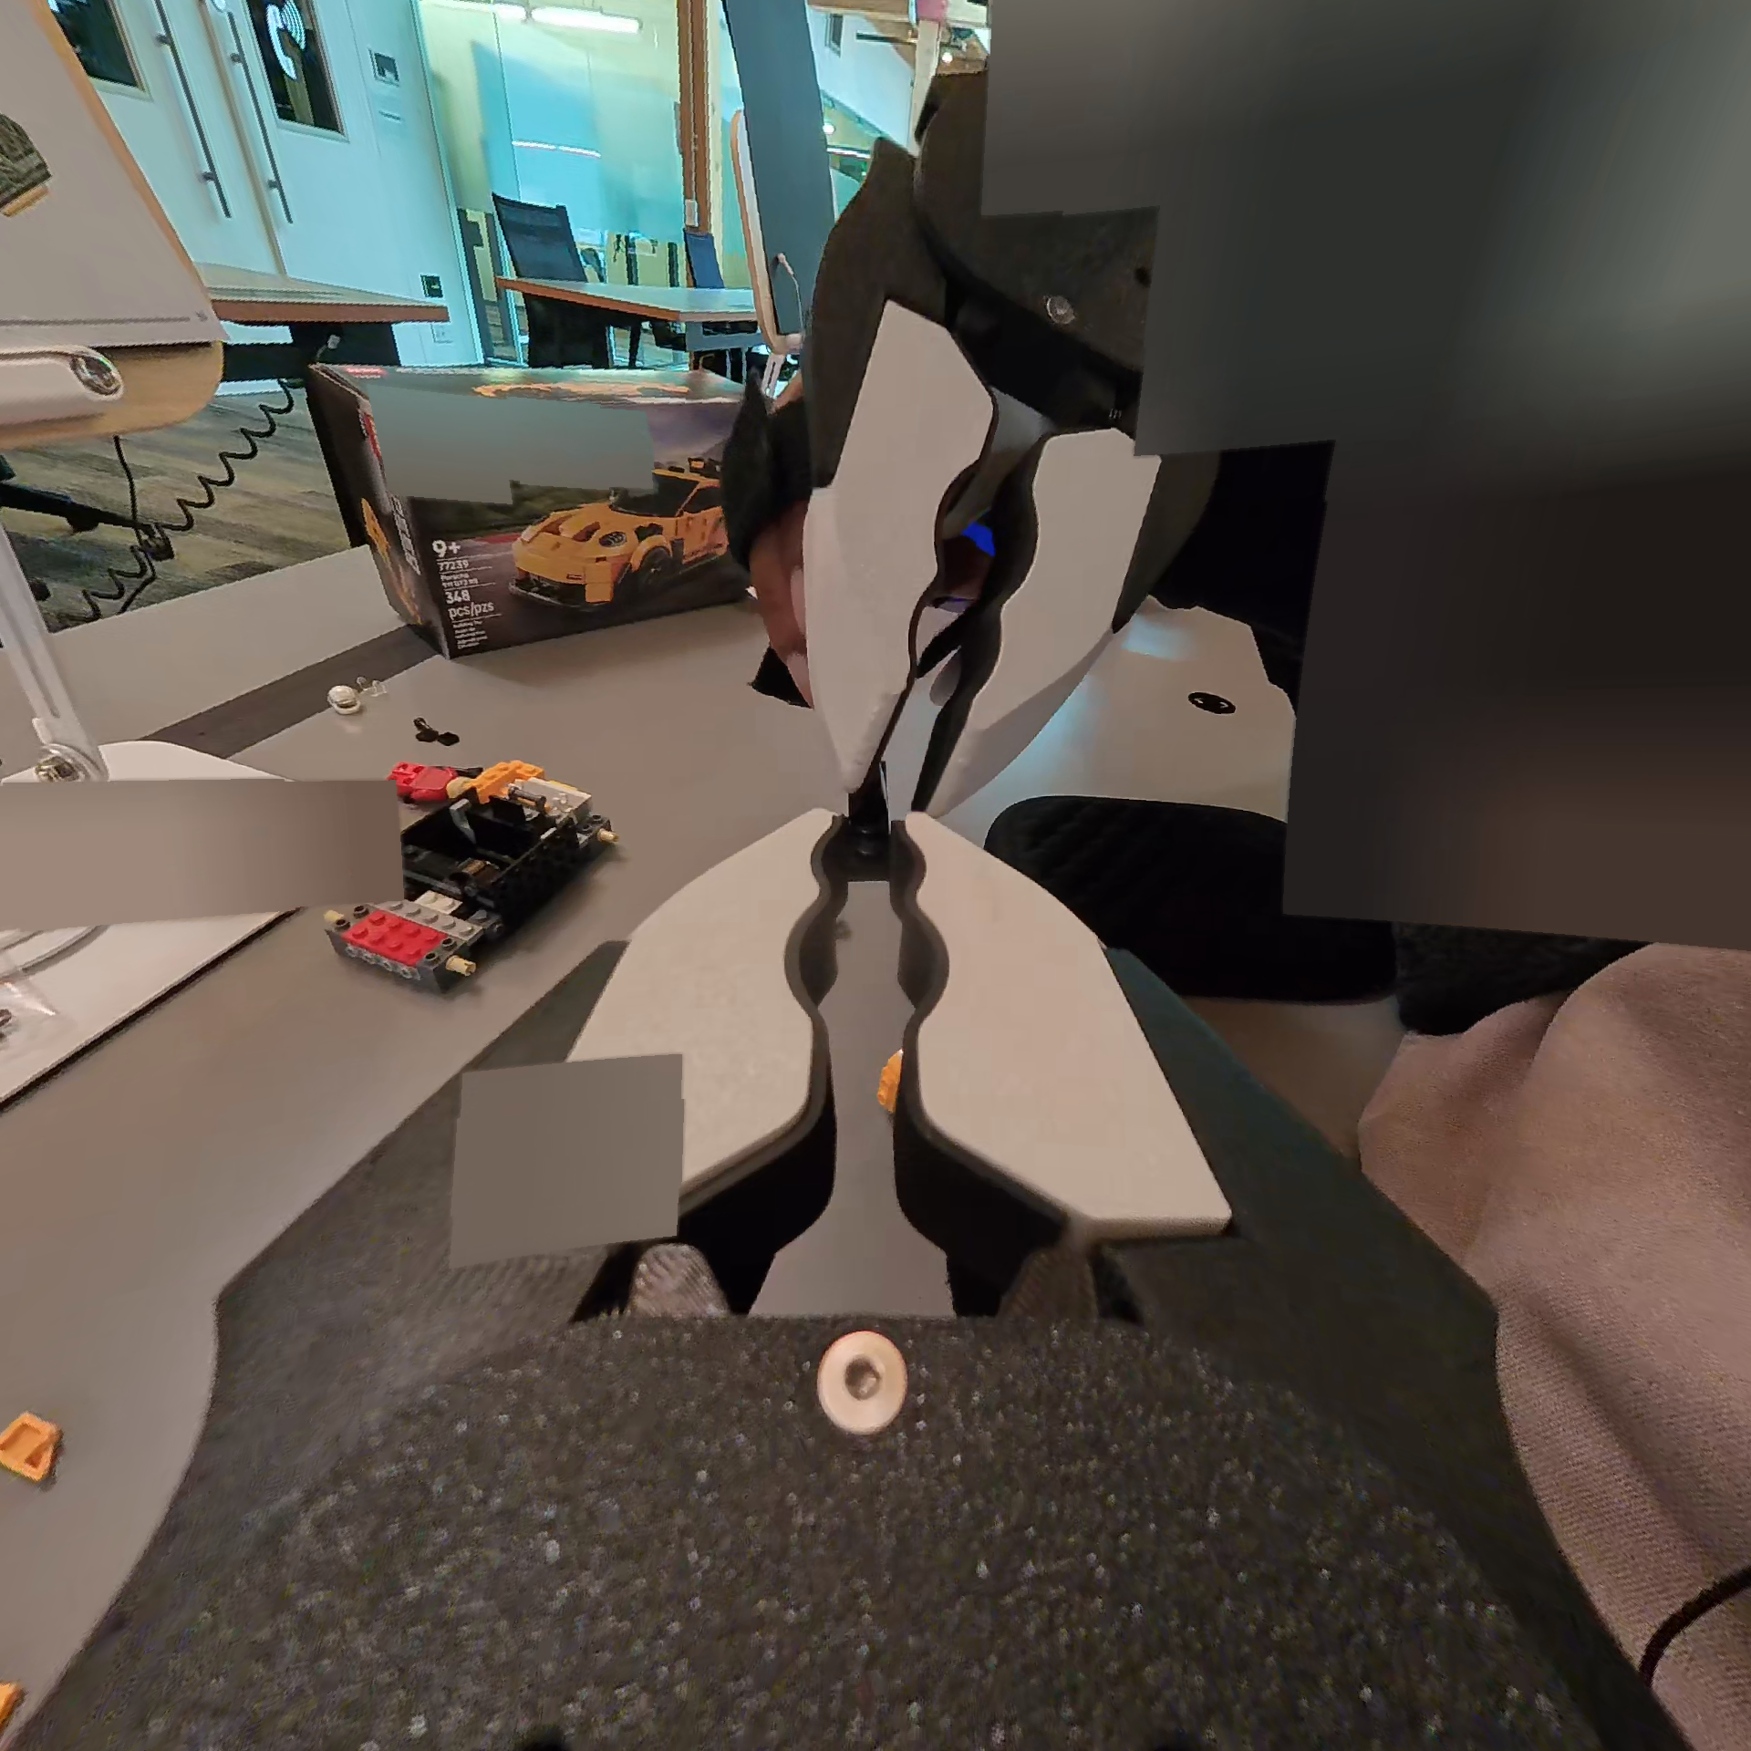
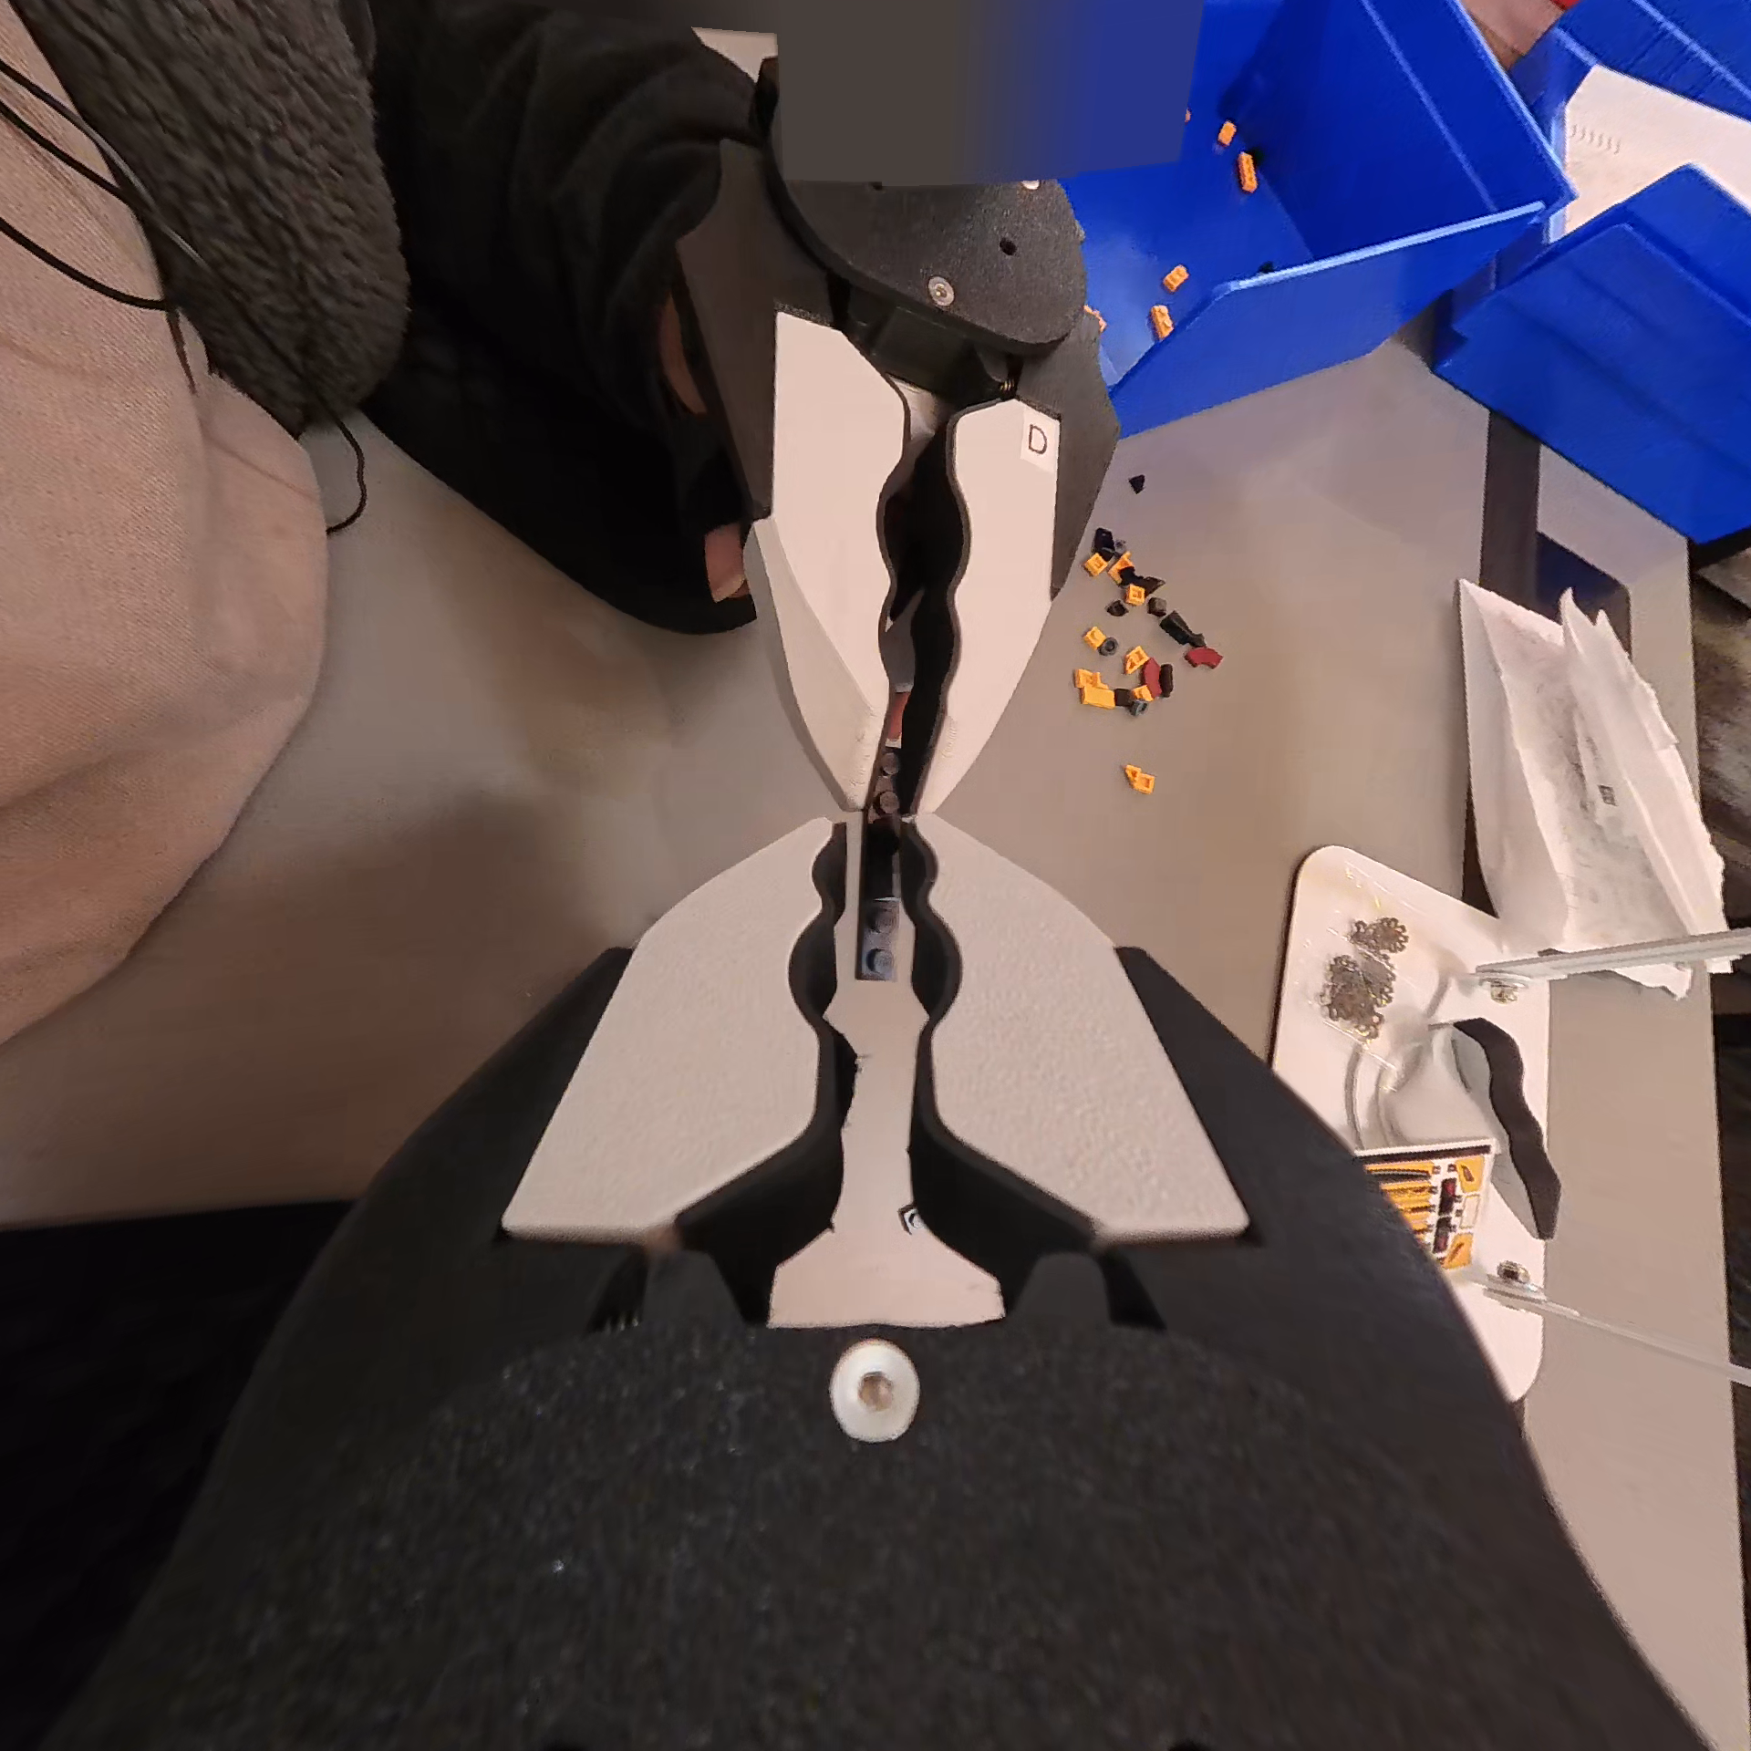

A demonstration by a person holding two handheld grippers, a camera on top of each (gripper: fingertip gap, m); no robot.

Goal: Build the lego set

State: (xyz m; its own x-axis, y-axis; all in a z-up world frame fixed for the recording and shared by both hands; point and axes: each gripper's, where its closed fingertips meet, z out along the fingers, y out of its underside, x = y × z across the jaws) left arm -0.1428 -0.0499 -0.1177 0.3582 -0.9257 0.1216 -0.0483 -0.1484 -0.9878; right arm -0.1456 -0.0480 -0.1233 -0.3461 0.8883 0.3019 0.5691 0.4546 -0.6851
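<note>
My two grippers meet tip to tip above the grey table [image 2: 531, 853]. My right gripper [image 2: 876, 826] is shut on a narrow dark studded plate [image 2: 879, 933] that runs lengthwise between its fingers. My left gripper [image 1: 864, 822] is shut on a small black piece [image 1: 867, 839] at its tips. In the right wrist view the left gripper [image 2: 886, 805] comes in from above, with dark studs showing between its fingers. In the left wrist view the right gripper [image 1: 886, 791] comes in from above. Whether the two dark pieces are joined is hidden. The part-built car chassis [image 1: 474, 872], black with red and grey plates, lies to the left.
The set's box [image 1: 550, 512] stands behind the chassis. Blue bins [image 2: 1326, 189] with orange pieces stand at the far right. A loose pile of orange and black pieces [image 2: 1137, 644], a sticker sheet [image 2: 1431, 1203] and paper bags [image 2: 1592, 786] lie right. An orange piece [image 1: 28, 1445] lies near left. My two grippers' fingertips are within a few centimetres of each other.
</note>
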